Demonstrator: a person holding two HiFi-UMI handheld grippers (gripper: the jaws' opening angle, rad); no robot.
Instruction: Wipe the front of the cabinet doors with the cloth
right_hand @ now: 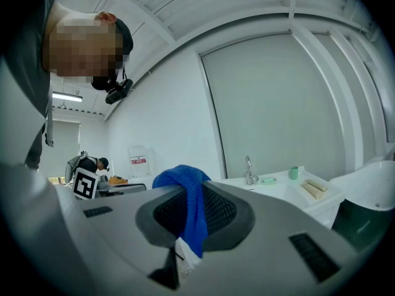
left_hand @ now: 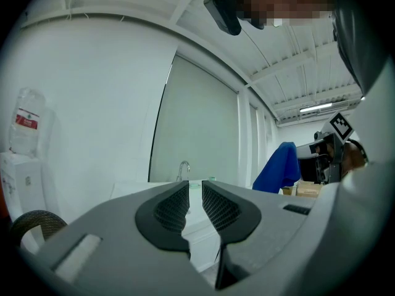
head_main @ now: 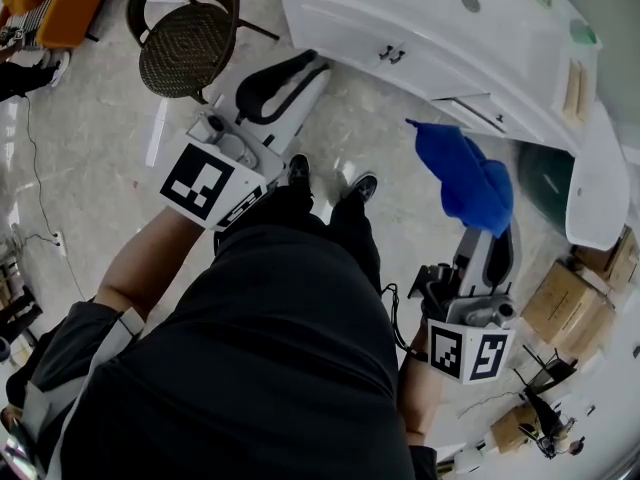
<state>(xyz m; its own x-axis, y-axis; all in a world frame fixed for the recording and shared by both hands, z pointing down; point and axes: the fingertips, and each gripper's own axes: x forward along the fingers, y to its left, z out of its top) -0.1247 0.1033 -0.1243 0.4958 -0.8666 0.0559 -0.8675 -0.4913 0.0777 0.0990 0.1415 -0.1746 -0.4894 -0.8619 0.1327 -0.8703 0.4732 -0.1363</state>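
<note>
- The cabinet (head_main: 430, 43) runs across ahead of the person, with a faucet (right_hand: 248, 168) on its top.
- A chair (head_main: 188, 33) stands left of the cabinet.
- The left gripper (head_main: 290, 73) is on the left, between the chair and the cabinet.
- The cloth (head_main: 465, 173) sits between the jaws of the right gripper (head_main: 488, 248), on the right, before the cabinet.
- Boxes (head_main: 570, 303) lie on the floor right of the right gripper.

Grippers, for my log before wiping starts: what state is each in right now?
Left gripper: slightly open, empty.
Right gripper: closed on the blue cloth.
</note>
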